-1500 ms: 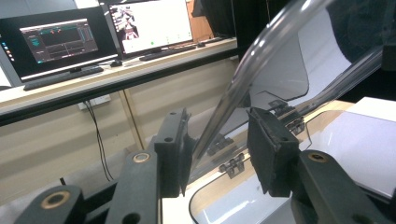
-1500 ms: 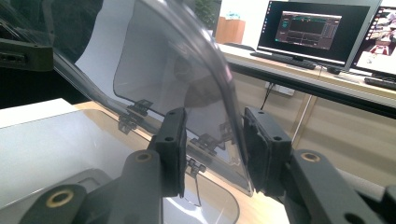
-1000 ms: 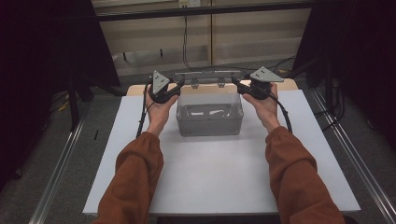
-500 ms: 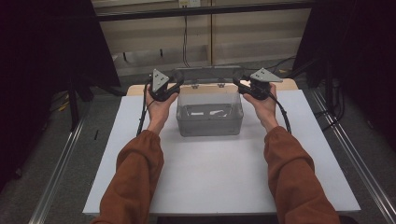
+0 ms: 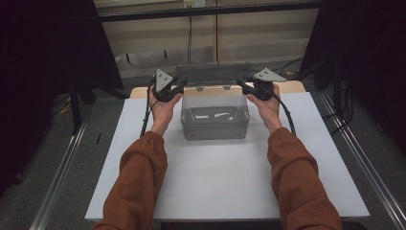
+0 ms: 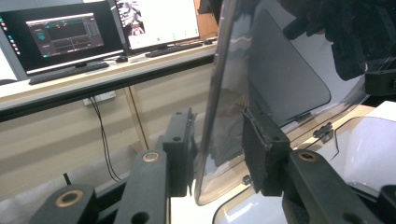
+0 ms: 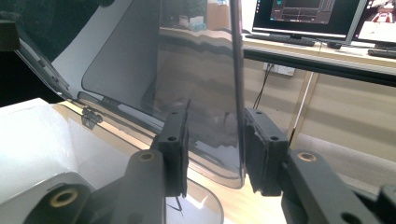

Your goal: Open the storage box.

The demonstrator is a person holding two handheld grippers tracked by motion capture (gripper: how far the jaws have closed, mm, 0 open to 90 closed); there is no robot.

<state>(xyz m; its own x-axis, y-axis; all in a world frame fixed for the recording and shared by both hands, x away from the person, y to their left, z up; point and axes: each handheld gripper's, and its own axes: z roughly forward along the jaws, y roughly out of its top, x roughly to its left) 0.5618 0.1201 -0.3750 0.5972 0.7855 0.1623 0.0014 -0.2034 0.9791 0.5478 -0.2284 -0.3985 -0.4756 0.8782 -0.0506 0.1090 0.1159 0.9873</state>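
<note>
A clear plastic box (image 5: 215, 125) stands at the far middle of the white table (image 5: 215, 182), its hinged lid (image 5: 213, 73) raised upright behind it. My left gripper (image 5: 181, 82) is at the lid's left edge and my right gripper (image 5: 242, 85) is at its right edge. In the left gripper view the lid (image 6: 280, 70) stands edge-on between the jaws of the left gripper (image 6: 217, 149), with both pads against it. In the right gripper view the right gripper (image 7: 215, 149) holds the lid (image 7: 196, 60) the same way. Both pairs of jaws have just been closing on the lid.
Something pale lies inside the box (image 5: 215, 116). Small hinges (image 5: 200, 88) join the lid to the box's back wall. Behind the table runs a desk with monitors (image 6: 60, 37) and a keyboard (image 6: 180, 46). Metal rails (image 5: 62, 172) run along both table sides.
The right gripper has shifted slightly in toward the lid's right edge. The lid stands a little more upright. The left hand has stayed in place.
</note>
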